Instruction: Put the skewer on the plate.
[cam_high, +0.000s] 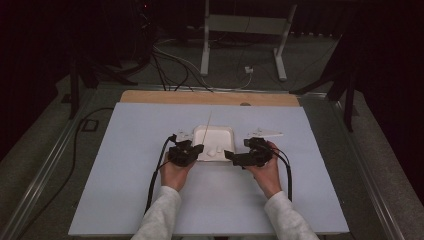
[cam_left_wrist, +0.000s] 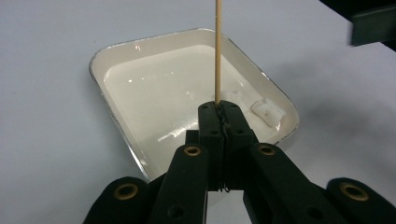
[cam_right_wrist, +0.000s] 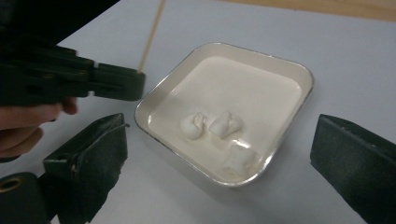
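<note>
Bench (cam_high: 125, 165): we see a pale sheet over it, carrying everything; both of the person's forearms come in from the near edge.
Tray (cam_right_wrist: 285, 65): a shallow white dish with a metal rim, lying between our two hand-held grippers, just ahead of each one's jaws.
Left hand-held gripper (cam_left_wrist: 219, 109): jaws clamped together on the lower end of a thin wooden skewer (cam_left_wrist: 217, 51), which stands up from the tips and leans over the tray.
Right hand-held gripper (cam_right_wrist: 219, 154): jaws spread wide with nothing between the pads — the tray's near corner and the bench lie in the gap.
Marshmallows (cam_right_wrist: 225, 124): three soft white pieces sit loose in the tray's near end, directly ahead of the right hand-held gripper's open jaws and off to the right of the left one's tips.
Step in hand: we judge this to be threading marshmallows onto the skewer — the stick is held ready and the right side is set to fetch a piece.
Next move: the right jaws would need to come down around one piece and close lightly, since it looks squashy, then bring it to the skewer's point.
Hand pose: in the high view both hands grip from below with the jaws angled inward toward the tray, the left hand (cam_high: 172, 172) about level with the right hand (cam_high: 265, 170).
</note>
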